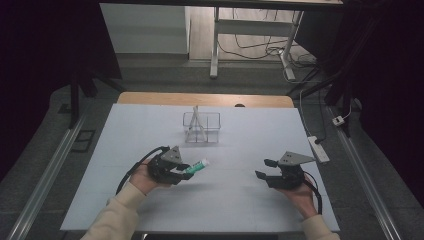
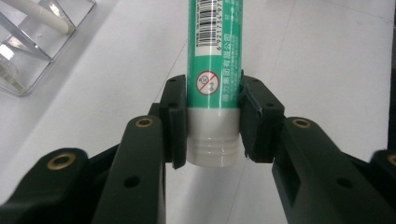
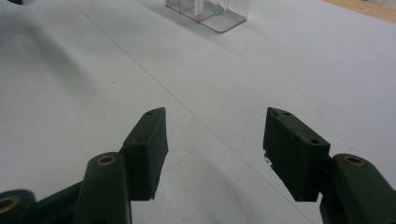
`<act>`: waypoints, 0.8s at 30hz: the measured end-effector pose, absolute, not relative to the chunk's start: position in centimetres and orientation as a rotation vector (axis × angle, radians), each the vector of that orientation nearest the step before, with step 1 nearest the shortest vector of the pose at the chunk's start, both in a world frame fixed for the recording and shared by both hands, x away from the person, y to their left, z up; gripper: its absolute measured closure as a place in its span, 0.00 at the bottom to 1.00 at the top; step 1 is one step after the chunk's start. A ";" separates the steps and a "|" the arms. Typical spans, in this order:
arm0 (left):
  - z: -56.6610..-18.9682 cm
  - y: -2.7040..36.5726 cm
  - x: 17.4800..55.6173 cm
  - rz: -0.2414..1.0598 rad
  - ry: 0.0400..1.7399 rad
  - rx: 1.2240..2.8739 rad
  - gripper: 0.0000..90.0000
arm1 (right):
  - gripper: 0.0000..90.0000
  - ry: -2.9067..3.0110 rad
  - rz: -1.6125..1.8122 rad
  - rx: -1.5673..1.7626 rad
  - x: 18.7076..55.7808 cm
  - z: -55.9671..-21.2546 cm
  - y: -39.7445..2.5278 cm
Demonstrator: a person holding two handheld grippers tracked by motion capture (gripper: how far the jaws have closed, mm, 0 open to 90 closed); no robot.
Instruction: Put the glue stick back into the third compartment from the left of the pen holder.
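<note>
A green tube with a white cap [image 1: 198, 165] is held just above the white table sheet, left of centre. My left gripper [image 1: 181, 170] is shut on it. In the left gripper view the jaws clamp the green tube [image 2: 214, 56] right where its green body meets the white cap. My right gripper [image 1: 265, 168] hovers open at the right side of the table, with nothing between its fingers [image 3: 148, 140]. A clear plastic organiser [image 1: 201, 127] stands at the middle back with a white stick leaning in it.
The white sheet [image 1: 260, 135] covers a wooden table whose far edge shows behind it. A white power strip [image 1: 318, 149] lies off the table's right edge. In the left gripper view the clear organiser [image 2: 32, 46] sits at upper left.
</note>
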State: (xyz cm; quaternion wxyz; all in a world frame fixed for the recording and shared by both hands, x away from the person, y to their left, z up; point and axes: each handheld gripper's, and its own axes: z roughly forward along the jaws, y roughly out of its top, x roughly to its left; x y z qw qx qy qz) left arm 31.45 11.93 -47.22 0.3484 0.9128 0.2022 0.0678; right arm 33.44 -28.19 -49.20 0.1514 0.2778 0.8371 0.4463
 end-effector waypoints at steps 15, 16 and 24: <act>-47.5 9.8 32.4 0.218 0.567 2.384 0.72 | 0.43 2.441 1.317 0.709 32.7 -48.3 -25.4; -47.6 9.7 32.4 0.220 0.566 2.389 0.72 | 0.43 2.446 1.321 0.705 32.8 -48.2 -25.1; -47.9 8.8 32.6 0.231 0.561 2.415 0.72 | 0.43 2.472 1.328 0.647 32.7 -47.9 -23.3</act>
